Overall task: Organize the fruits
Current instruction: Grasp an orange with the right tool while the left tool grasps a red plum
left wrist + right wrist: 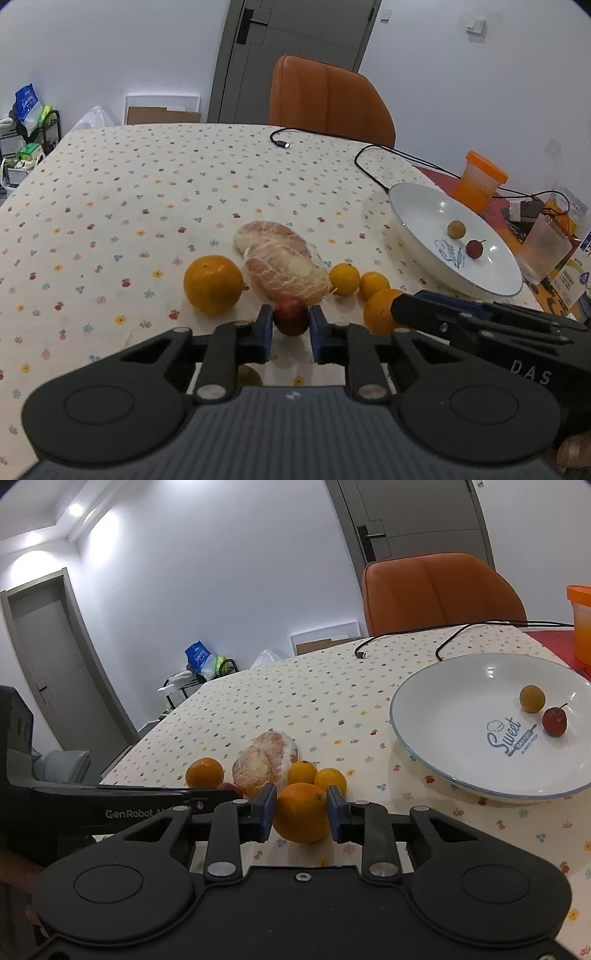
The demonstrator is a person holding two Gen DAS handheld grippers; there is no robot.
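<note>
My left gripper [291, 322] is shut on a small dark red fruit [291, 314] at table level, just in front of a peeled pomelo [280, 266]. A large orange [213, 284] lies left of it and two small oranges [344, 278] lie right of it. My right gripper [301, 806] is shut on a bigger orange [302, 814], its pads pressing on both sides. The white plate [461, 746] to the right holds a tan round fruit [532, 698] and a small red fruit [554, 720]. The two grippers sit side by side, almost touching.
A black cable [369, 173] loops across the flowered tablecloth behind the plate [417, 218]. An orange-lidded cup [478, 181], a translucent cup [543, 251] and cartons crowd the right edge. An orange chair [328, 99] stands at the far side. A brownish round thing [249, 376] is partly hidden under my left gripper.
</note>
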